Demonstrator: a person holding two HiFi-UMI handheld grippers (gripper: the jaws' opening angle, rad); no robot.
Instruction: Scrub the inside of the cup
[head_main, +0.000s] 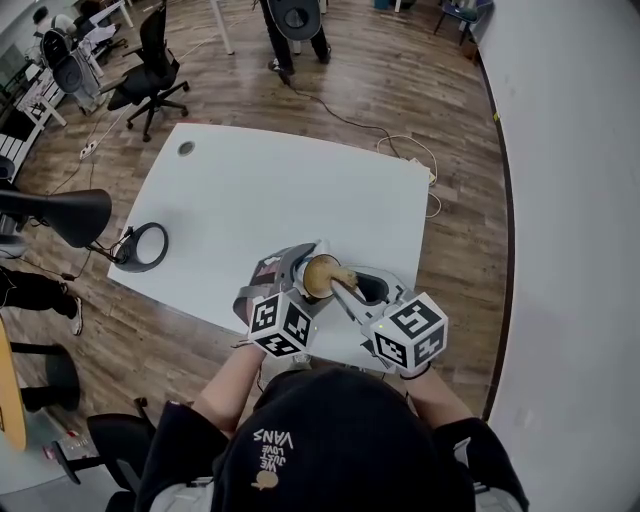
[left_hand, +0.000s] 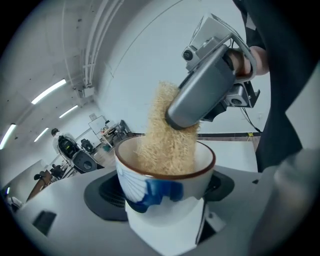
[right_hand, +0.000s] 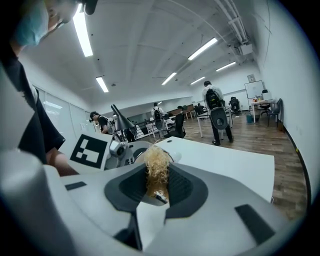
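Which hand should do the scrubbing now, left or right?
Right. The right gripper grips the fibrous scrubber, whose end sits inside the cup. The left gripper is clamped on the cup, steadying it.

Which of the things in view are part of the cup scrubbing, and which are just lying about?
In use: cup in the left claw; fibre scrubber in the right claw, dipped into the cup.
Lying about: black desk lamp; round black object on the table; office chair; floor cable.
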